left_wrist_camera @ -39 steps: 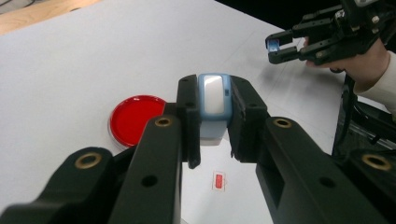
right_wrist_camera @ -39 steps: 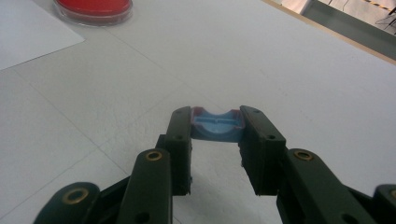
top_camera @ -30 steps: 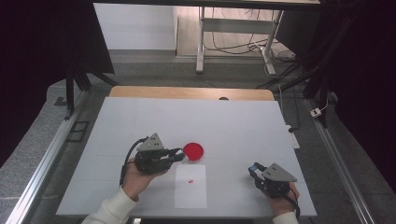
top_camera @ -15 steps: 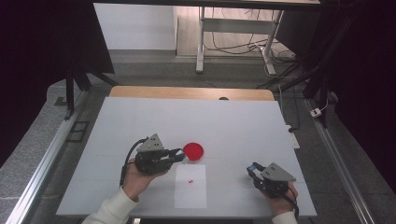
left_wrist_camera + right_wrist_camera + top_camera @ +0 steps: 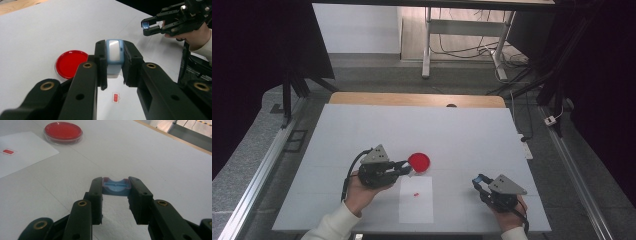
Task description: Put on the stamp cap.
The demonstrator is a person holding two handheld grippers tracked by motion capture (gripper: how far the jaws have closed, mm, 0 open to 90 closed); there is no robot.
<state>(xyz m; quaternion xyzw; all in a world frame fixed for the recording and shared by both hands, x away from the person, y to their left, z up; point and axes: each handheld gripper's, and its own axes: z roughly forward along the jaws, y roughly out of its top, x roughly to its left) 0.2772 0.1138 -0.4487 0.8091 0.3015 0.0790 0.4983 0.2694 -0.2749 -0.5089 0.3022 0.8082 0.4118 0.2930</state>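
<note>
Now you are holding both grippers almost exactly where they were a second ago; neither has shifted noticeably over the white tabletop [image 5: 362, 130], so the work is pausing rather than advancing. Your left gripper [image 5: 113, 62] is clamping its jaws on a small light-blue plastic block with a white face [image 5: 114, 53], hovering near the middle of the tabletop, just beside the round red-filled clear dish [image 5: 418, 162]. Your right gripper [image 5: 116, 188] is sitting toward the near right corner, its jaws closed to a narrow gap around a small blue plastic cap-like piece [image 5: 115, 187] pinched at the tips. Between the two grippers, a white sheet of paper [image 5: 416, 210] is lying against the near edge, carrying a small red rectangular mark [image 5: 416, 193]. If that mark is a label, any writing on it is too small to read, and no brand is showing on the block, the cap piece or the dish. Judging by the two held pieces, you are likely about to bring them together.
</note>
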